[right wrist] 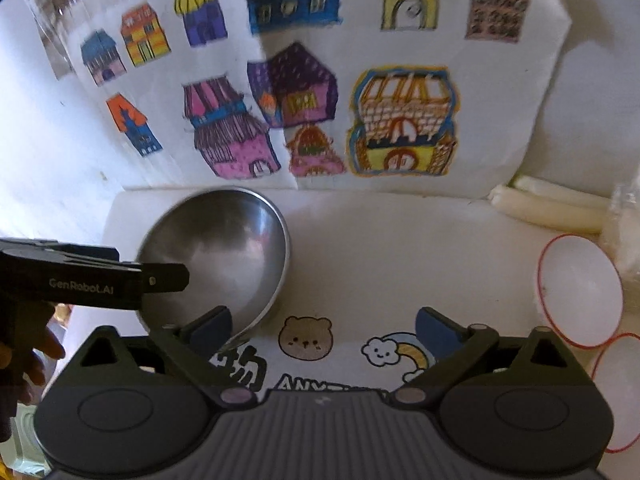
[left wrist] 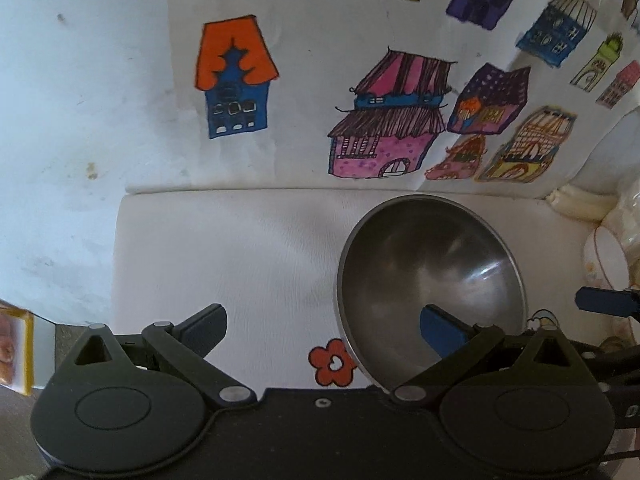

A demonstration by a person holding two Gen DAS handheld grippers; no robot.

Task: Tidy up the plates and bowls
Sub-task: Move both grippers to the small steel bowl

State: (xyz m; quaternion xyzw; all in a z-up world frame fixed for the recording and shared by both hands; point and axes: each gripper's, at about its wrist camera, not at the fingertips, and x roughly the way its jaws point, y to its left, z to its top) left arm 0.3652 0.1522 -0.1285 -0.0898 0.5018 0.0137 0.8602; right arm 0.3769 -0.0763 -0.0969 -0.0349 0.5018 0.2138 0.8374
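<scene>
Left tongs [left wrist: 324, 330] spread, 1 finger over steel bowl [left wrist: 430, 276]; right tongs [right wrist: 324, 330] spread, white bowl [right wrist: 580, 290] off right.

Both views bright overall, soft daylight-type light, colour cast cool blue-white on the wall [left wrist: 72, 120] at left of the left wrist view. Strong fisheye bend: drawings [right wrist: 404, 120] and table mat [left wrist: 240, 248] edge curve, black vignette in top corners. Steel bowl [left wrist: 432, 264] shows a white glare streak on its right inner side and smeared reflections; same bowl in right wrist view is slightly motion-blurred at the rim. Soft shadow falls across the upper middle of the paper, right view. Right edge of left view washed out, unfocused.
</scene>
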